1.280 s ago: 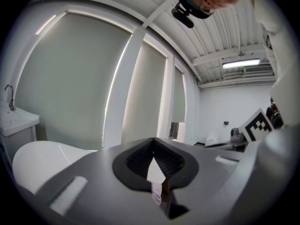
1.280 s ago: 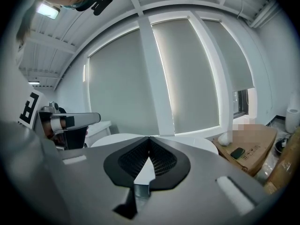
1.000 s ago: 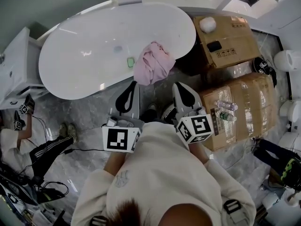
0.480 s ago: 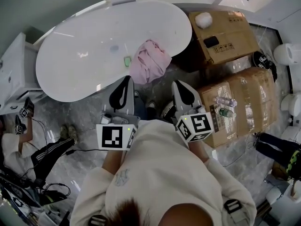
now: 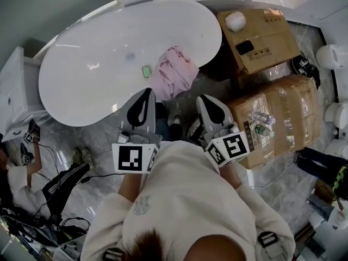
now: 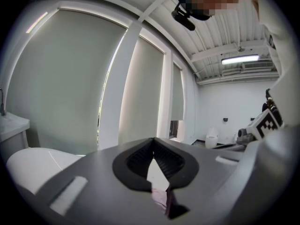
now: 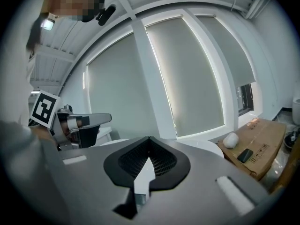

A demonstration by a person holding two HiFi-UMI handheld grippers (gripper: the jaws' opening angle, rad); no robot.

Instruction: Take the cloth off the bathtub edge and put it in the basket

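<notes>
Marble floor below us; the cloth (image 5: 175, 72) hung untaken on the bathtub (image 5: 98, 48) edge, upper centre. We held left gripper (image 5: 147, 92) and right gripper (image 5: 203, 98) closed, empty.

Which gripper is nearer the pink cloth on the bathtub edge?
Left. The left gripper is just short of the pink cloth, at its lower-left edge; the right gripper is farther, to its lower right.
</notes>
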